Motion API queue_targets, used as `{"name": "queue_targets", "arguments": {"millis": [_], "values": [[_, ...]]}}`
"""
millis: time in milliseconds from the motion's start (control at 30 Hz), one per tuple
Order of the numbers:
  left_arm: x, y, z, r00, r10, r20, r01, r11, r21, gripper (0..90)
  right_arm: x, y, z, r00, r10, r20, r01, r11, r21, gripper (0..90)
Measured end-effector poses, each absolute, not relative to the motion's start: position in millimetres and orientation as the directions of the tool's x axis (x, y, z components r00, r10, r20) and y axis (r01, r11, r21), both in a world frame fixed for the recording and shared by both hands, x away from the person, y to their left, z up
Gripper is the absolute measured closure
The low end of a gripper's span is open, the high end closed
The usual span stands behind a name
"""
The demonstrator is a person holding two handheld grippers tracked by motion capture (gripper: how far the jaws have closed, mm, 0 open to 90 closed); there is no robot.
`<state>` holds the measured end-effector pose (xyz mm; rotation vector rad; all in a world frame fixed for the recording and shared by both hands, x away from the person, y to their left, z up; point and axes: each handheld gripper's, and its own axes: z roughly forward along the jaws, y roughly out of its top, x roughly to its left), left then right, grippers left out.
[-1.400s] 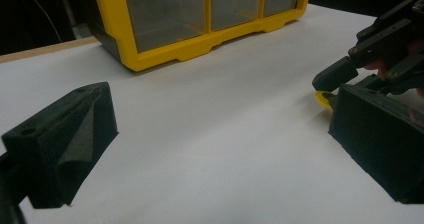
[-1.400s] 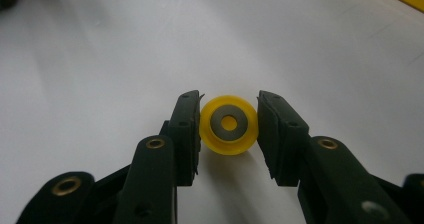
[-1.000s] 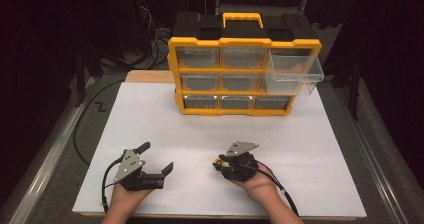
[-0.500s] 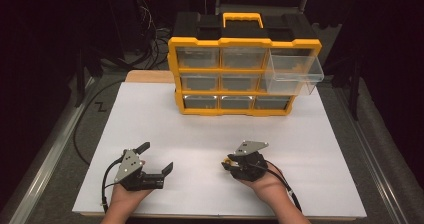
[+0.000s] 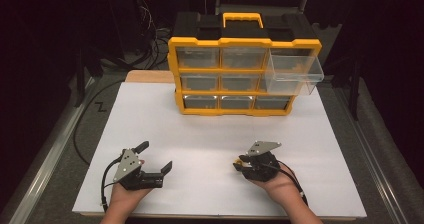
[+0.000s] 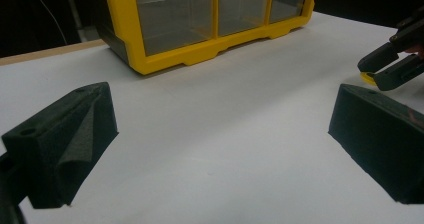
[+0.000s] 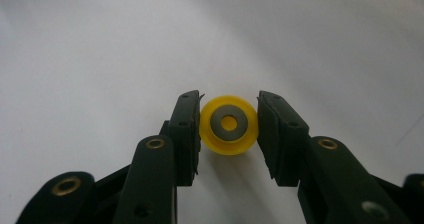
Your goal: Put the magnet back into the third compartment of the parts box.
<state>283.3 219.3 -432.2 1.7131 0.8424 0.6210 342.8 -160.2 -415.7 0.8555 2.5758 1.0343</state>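
A small yellow wheel with a grey hub (image 7: 229, 125) sits between the jaws of my right gripper (image 7: 229, 101), whose pads press on both its sides just above the white sheet. In the high view, my right gripper (image 5: 238, 164) is at the front right of the sheet, with the yellow wheel (image 5: 234, 166) at its tip. My left gripper (image 5: 156, 155) rests at the front left, jaws wide apart with nothing between them. From the left gripper view, the right gripper (image 6: 385, 66) and the wheel (image 6: 368, 77) appear at the far right.
A yellow and black drawer cabinet (image 5: 245, 74) stands at the back of the white sheet (image 5: 215, 129); its top right clear drawer (image 5: 294, 74) is pulled out. The cabinet (image 6: 200, 29) lies ahead of the left gripper. Cables (image 5: 90, 129) run along the left side.
My right gripper has moved to the right across the sheet, carrying the yellow wheel. The left gripper has stayed where it was.
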Motion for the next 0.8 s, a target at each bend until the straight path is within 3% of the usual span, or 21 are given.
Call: {"name": "queue_targets", "arguments": {"millis": [800], "values": [[283.2,219.8,-431.9,0.616,0.788,-0.002,0.225,-0.174,0.959,0.2,339.2,-194.7,-413.8,-0.79,0.613,-0.006,0.474,0.618,0.627,64.9]]}}
